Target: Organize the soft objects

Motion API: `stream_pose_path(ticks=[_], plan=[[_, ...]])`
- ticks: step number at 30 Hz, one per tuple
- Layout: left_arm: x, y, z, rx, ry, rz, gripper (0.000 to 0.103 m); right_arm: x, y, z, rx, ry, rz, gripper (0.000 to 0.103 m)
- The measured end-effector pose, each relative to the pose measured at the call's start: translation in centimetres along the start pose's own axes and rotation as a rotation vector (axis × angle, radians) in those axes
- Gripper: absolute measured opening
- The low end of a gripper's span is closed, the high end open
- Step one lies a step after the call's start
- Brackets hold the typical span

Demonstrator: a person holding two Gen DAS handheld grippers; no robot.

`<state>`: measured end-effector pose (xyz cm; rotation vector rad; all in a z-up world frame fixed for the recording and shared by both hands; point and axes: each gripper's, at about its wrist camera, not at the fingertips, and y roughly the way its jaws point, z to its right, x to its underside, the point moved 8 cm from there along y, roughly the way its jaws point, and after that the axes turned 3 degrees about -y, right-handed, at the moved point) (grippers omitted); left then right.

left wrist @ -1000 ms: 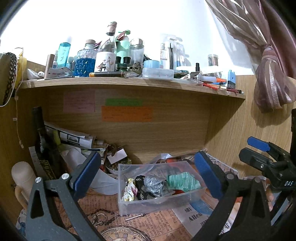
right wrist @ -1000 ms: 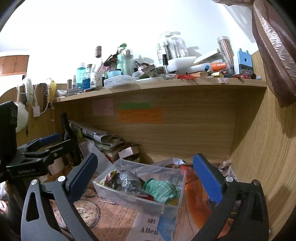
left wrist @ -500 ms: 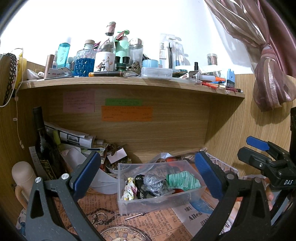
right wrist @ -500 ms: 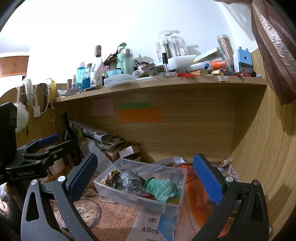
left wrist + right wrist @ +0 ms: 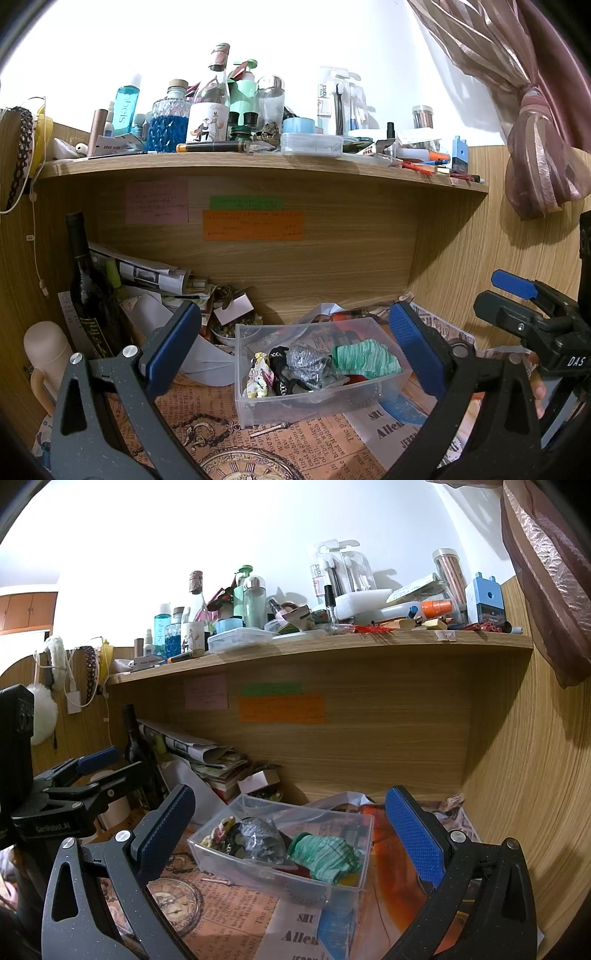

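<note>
A clear plastic box [image 5: 258,404] [image 5: 207,853] stands on the paper-covered desk under the shelf. In it lie a green cloth [image 5: 365,360] [image 5: 325,854], a grey shiny bundle [image 5: 310,363] [image 5: 260,836], a black piece [image 5: 279,365] and a pale floral piece [image 5: 258,374] [image 5: 219,830]. My left gripper [image 5: 295,347] is open and empty, held before the box. My right gripper [image 5: 291,823] is open and empty, also in front of the box. The right gripper shows at the right of the left wrist view [image 5: 517,295]; the left gripper shows at the left of the right wrist view [image 5: 92,764].
A dark wine bottle [image 5: 86,291] and stacked papers [image 5: 147,273] stand at the back left. A cream container [image 5: 46,354] stands far left. The shelf [image 5: 258,166] above carries several bottles and boxes. A wooden wall [image 5: 535,775] closes the right side. A curtain [image 5: 535,129] hangs top right.
Almost nothing has changed; both grippers stay open and hover in place with a very slight drift of view.
</note>
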<state>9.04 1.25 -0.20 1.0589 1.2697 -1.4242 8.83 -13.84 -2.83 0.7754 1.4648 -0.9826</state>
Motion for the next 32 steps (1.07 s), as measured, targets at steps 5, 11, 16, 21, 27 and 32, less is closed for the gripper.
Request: stream_pose_path(ticks=[5,11,16,21,27,32], plan=[[0.02,-0.03,0.18,0.002,-0.001,-0.003,0.103,-0.01,0.09,-0.21,0.002,-0.001,-0.003,0.103],[0.29,0.10,0.11,0.016,0.000,-0.008,0.103,0.02,0.14,-0.14,0.001,0.000,-0.003,0.103],[0.39,0.25,0.12,0.017,0.000,-0.012,0.103,0.05,0.20,-0.15,-0.001,0.000,-0.006,0.103],[0.36,0.44,0.09,0.021,0.001,-0.015,0.103,0.09,0.26,-0.20,-0.002,0.001,-0.007,0.103],[0.42,0.67,0.11,0.031,0.005,-0.022,0.103,0.22,0.39,-0.28,-0.001,0.002,-0.010,0.103],[0.53,0.86,-0.07,0.039,0.001,-0.032,0.103,0.53,0.96,-0.30,-0.001,0.005,-0.023,0.103]])
